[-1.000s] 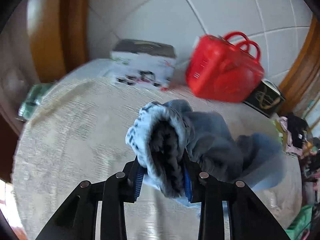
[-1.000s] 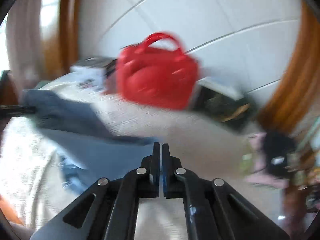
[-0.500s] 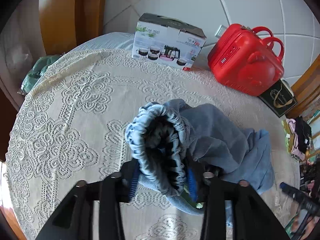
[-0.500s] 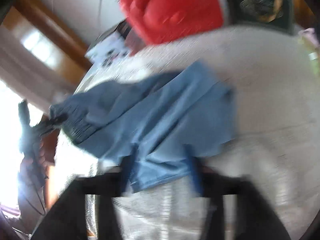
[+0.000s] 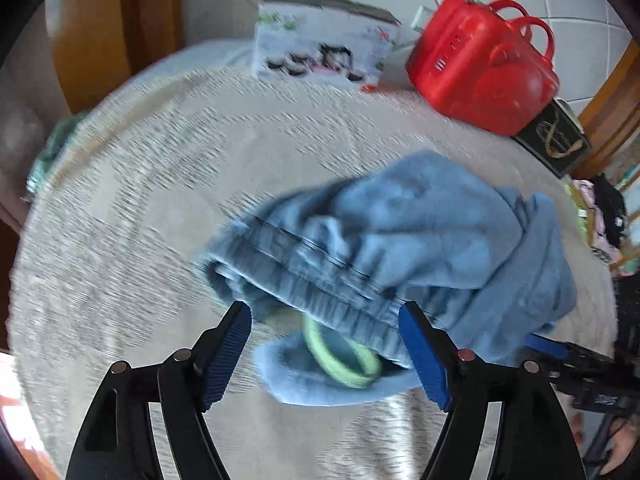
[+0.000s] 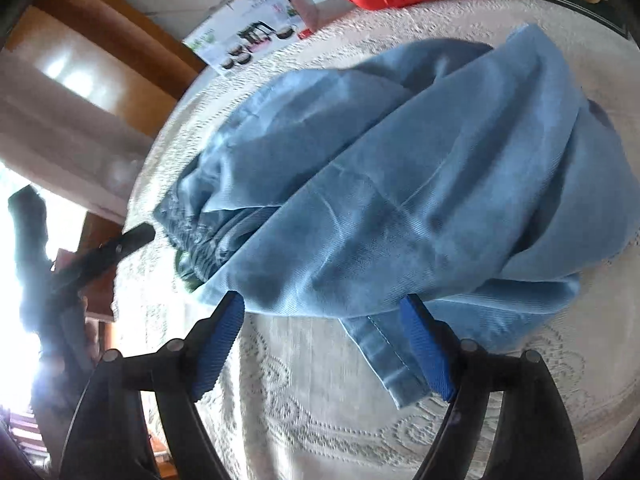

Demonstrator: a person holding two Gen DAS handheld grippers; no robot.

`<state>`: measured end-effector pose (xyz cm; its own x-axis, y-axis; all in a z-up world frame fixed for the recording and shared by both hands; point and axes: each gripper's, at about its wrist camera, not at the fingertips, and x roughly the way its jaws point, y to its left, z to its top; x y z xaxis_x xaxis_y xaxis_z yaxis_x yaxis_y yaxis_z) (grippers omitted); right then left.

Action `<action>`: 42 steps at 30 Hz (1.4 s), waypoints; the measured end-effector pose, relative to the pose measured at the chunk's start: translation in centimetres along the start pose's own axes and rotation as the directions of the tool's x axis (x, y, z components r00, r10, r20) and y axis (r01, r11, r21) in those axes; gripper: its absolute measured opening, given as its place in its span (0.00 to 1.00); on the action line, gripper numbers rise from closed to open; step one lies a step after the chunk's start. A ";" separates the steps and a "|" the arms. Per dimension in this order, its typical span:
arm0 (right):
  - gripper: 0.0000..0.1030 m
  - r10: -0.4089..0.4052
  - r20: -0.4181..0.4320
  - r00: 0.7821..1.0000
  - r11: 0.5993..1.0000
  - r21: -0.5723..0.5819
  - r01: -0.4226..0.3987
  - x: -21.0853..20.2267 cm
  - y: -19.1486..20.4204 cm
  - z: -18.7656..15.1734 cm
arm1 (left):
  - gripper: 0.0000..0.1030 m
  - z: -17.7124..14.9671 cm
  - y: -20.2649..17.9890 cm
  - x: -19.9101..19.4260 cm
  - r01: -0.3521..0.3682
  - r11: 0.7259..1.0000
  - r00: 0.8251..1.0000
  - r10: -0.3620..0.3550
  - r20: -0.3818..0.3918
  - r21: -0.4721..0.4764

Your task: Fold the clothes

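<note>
A blue pair of trousers (image 5: 404, 248) lies crumpled on the lace-covered round table (image 5: 160, 200), its elastic waistband toward the left gripper and a green band showing inside the opening. My left gripper (image 5: 326, 344) is open, jaws wide apart at either side of the waistband, holding nothing. In the right wrist view the trousers (image 6: 400, 176) spread across the table (image 6: 320, 420), a hem lying at the front. My right gripper (image 6: 324, 344) is open just in front of that hem, empty. The left gripper's finger (image 6: 120, 244) shows at the waistband.
A red case (image 5: 484, 64) with handles, a white printed box (image 5: 320, 52) and a dark box (image 5: 554, 140) stand at the table's far edge. Green cloth (image 5: 52, 152) lies beyond the left rim. Clutter sits off the right side.
My left gripper has opened and let go of the waistband, and the trousers have dropped onto the table. My right gripper, shut a second ago, has opened and come close to the hem.
</note>
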<state>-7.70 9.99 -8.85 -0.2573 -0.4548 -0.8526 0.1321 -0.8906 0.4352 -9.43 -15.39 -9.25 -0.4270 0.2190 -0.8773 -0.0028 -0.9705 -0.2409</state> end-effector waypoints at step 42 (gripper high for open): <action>0.82 -0.529 0.185 0.828 0.847 0.182 0.500 -22.9 -31.1 -0.7 | 0.85 1.2 2.6 -3.9 -0.158 0.977 0.985 0.167 0.049 -0.142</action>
<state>-5.22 48.09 -3.02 -0.4602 0.0939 -0.8828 -0.1911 -0.9816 -0.0047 -8.85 -18.87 -5.94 -0.4654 0.0489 -0.8837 0.1937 -0.9686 -0.1556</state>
